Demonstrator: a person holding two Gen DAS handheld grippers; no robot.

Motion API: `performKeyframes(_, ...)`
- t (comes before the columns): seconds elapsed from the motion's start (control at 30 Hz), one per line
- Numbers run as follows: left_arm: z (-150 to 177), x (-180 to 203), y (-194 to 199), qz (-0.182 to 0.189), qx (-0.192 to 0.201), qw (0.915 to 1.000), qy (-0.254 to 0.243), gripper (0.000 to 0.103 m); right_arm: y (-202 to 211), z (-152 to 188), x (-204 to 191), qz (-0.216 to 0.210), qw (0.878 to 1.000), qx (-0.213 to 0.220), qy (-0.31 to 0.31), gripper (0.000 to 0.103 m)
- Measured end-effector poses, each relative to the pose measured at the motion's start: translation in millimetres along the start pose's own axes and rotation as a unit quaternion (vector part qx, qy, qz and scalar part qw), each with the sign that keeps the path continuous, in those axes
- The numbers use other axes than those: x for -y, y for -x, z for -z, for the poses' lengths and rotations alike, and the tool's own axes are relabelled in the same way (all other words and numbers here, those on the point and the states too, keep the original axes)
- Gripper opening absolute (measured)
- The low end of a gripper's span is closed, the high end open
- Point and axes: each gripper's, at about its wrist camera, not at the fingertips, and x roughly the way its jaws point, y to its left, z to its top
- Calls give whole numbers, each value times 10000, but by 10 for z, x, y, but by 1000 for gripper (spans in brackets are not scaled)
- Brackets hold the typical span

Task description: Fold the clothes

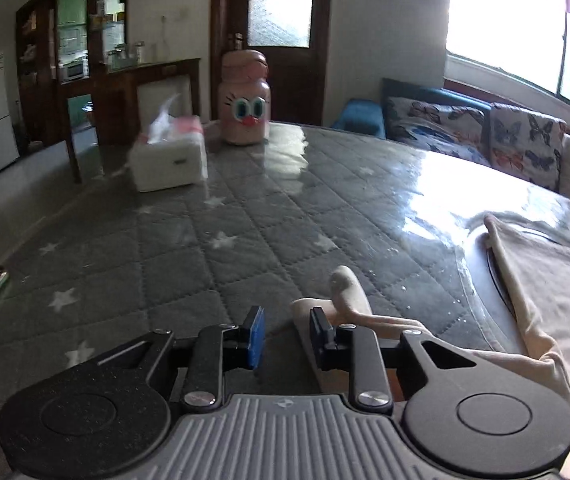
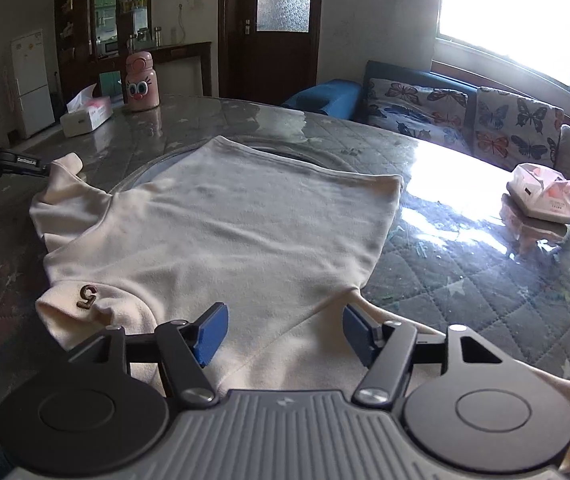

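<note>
a cream, soft-knit short-sleeved shirt (image 2: 221,224) lies spread flat on the grey quilted surface (image 2: 465,280) under its glossy clear cover, partly over a round glass disc set into the middle. the collar end, with a small dark "5" badge, is nearest the right-hand camera.

the right tongs (image 2: 285,334) are open wide, hovering low over the near part of the shirt, holding nothing. the left tongs (image 1: 283,330) are parted too, with the left sleeve tip (image 1: 345,284) just beside the right-hand pad; the cloth seems to sit against that pad's outer side rather than between the two, so nothing is gripped as far as i can tell.

the likely trouble: if the left tongs close where they are, they probably pinch air or only a thin edge, and the sleeve slips free mid-fold. the bunched sleeve could also fold in crumpled and leave a lump. the slick cover lets the whole shirt slide if one side is pulled harder than the other, skewing the fold line. a low sweep by the right tongs might snag the collar.

the pink cartoon-faced bottle (image 1: 245,100) and white tissue box (image 1: 171,152) stand well apart from the shirt, so they look safe.
</note>
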Motion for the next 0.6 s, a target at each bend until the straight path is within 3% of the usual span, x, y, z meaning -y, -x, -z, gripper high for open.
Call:
performKeyframes(0.1,16,88,-62,33,9,9998,-207,26,-24,11,2,38,10000,-46,-25,66)
performKeyframes(0.2,35,195,-56,21,72,9984,-560,10,-35,17,-10,48,10000,-68,-35,68)
performKeyframes(0.3,70,243,-33,-477,224,9955,-785,5,-38,26,-17,87,9999,-65,-29,70)
performKeyframes(0.47,24,15,26,-1195,402,9916,-279,5,-45,55,-8,121,9999,-81,-60,71)
performKeyframes(0.6,58,-55,8,-1281,266,9909,-301,5,-64,78,8,152,9998,-113,-79,71)
